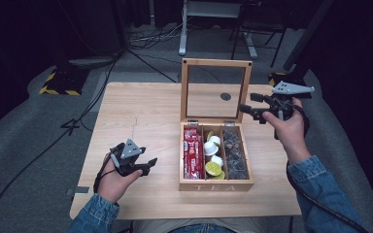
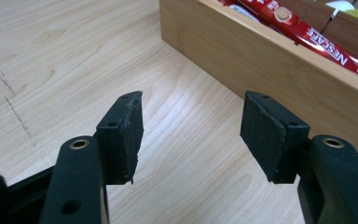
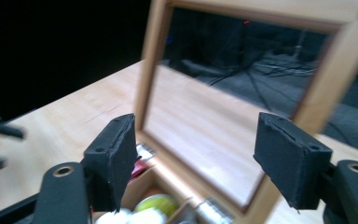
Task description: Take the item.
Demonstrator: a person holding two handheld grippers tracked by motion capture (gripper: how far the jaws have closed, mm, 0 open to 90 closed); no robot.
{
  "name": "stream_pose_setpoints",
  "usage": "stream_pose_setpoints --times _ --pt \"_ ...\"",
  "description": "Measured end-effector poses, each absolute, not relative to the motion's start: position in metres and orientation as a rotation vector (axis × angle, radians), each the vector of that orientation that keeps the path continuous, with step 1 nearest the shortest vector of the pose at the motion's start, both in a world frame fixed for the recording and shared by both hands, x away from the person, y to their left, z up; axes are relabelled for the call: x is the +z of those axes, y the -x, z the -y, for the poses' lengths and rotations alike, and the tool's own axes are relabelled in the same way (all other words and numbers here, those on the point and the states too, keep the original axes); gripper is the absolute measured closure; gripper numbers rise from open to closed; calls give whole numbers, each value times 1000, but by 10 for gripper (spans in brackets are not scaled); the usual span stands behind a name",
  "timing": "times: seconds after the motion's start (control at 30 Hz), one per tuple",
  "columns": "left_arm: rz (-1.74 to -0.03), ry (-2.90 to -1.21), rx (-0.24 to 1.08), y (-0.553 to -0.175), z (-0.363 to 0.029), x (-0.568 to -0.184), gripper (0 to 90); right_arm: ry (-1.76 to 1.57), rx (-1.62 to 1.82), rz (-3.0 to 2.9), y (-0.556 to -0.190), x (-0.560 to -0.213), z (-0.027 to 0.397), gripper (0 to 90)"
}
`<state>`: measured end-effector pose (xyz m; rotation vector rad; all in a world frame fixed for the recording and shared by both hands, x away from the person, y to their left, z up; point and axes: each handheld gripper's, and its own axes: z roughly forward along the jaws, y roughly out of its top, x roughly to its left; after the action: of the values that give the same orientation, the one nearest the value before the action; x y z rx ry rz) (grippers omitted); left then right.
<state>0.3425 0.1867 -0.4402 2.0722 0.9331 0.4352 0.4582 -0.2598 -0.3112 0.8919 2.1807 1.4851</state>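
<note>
Inspection of the pale wooden tabletop (image 1: 141,111) finds one light wooden tea box (image 1: 216,182) marked "TEA" on its front wall, standing right of centre with its glass-paned, wooden-framed lid (image 1: 216,63) raised upright on two metal hinges. The box is divided into three lengthwise compartments. The left compartment holds red instant-coffee stick sachets (image 1: 192,153), stacked flat; the exact count cannot be read from the high view, but there are several. The middle compartment holds small round portion cups (image 1: 212,154): three with white tops and two with yellow-green tops are visible, five in all, though the picture is coarse and one more may be hidden. The right compartment holds dark brown capsules (image 1: 235,155), heaped and too small to count.

Two hand-held tools are present. The left claw (image 2: 191,133) hovers low over bare tabletop just beside the box's left outer wall, jaws moderately wide apart, nothing between them. The right claw (image 3: 196,156) is raised at the lid's right edge, above the rear of the box; its jaws stand wide, framing the lid's lower corner without the pads pressing on it. Both forearms wear blue denim sleeves (image 1: 315,170).
</note>
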Motion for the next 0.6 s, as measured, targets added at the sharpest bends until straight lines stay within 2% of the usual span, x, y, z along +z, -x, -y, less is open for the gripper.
stream_pose_setpoints --times 0.03,0.17,0.3,0.4,0.6 --pt "-935 -2075 434 -342 -187 -442 394 -866 1493 -2215 -445 -314 252 270" --pt "-942 -2089 437 -339 -190 -446 385 -860 1492 -2224 -433 -318 244 229" --pt "-958 -2088 432 -337 -195 -450 380 -893 1503 -2214 -423 -323 240 227" --pt "-963 -2092 427 -335 -197 -452 379 -887 1498 -2232 -418 -327 238 246" --pt "-979 -2096 423 -332 -200 -454 369 -850 1469 -2321 -412 -336 231 368"
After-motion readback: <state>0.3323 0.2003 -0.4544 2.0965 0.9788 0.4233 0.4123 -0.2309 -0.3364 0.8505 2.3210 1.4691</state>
